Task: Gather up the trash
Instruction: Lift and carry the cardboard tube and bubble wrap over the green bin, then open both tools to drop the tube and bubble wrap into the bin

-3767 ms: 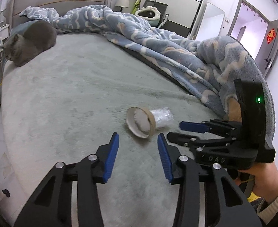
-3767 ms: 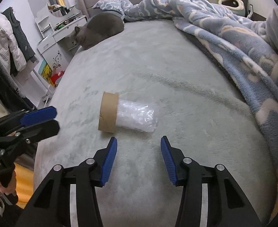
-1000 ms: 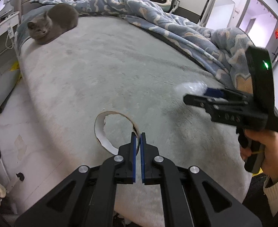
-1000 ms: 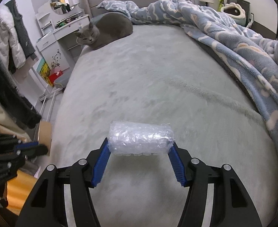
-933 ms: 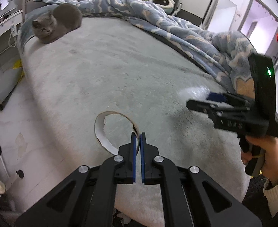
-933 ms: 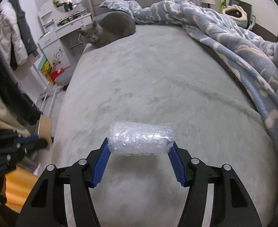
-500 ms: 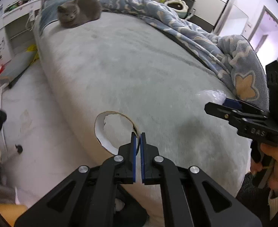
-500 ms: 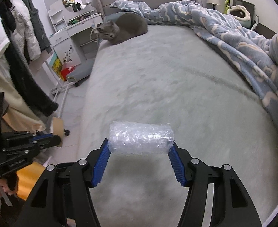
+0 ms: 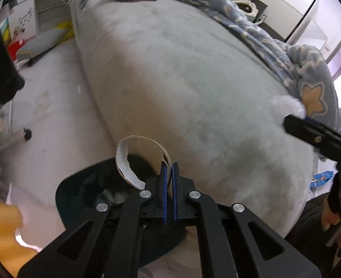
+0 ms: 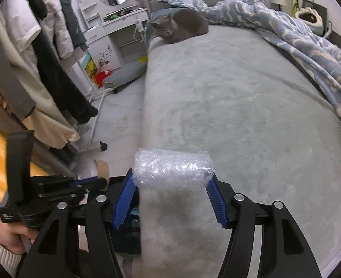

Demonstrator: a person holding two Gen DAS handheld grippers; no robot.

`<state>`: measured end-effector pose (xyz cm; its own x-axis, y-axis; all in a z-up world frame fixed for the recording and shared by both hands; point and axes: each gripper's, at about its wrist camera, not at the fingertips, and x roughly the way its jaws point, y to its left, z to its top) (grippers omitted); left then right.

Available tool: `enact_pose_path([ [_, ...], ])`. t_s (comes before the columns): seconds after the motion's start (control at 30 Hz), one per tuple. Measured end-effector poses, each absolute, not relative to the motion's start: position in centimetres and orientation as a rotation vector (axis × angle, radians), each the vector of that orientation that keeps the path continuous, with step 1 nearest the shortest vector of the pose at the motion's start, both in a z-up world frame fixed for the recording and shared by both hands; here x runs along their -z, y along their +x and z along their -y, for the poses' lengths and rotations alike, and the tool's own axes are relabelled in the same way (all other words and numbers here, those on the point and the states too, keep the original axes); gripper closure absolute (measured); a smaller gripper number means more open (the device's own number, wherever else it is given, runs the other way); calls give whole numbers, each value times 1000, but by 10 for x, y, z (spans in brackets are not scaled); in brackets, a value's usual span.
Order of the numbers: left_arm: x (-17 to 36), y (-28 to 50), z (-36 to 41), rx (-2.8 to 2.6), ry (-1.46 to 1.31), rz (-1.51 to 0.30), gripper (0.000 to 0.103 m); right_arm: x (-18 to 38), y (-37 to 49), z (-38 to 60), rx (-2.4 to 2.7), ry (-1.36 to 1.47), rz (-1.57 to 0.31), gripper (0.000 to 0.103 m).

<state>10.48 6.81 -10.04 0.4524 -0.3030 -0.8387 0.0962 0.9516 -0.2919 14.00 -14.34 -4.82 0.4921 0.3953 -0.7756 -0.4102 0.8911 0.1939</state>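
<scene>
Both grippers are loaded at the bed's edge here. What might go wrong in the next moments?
Three risks:
1. The left gripper pinches only the thin wall of the cardboard ring; it may slip or tear free.
2. The right gripper grips the bubble wrap roll by its soft ends; it might squeeze out onto the bed.
3. The dark bin is partly hidden under the left gripper, so a drop might miss it.
</scene>
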Motion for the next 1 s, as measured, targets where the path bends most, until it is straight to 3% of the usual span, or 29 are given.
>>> enact_pose_path([
  [0.87, 182, 68, -119, 145, -309, -1340, 96, 85, 100, 59, -612, -148, -1039, 42],
  [0.9, 184, 66, -120, 140, -300, -1348, 88, 86, 101, 57, -614, -148, -1044, 42],
  [1.0, 183, 59, -128, 110, -267, -1334, 47, 94, 103, 47, -619, -155, -1064, 42],
])
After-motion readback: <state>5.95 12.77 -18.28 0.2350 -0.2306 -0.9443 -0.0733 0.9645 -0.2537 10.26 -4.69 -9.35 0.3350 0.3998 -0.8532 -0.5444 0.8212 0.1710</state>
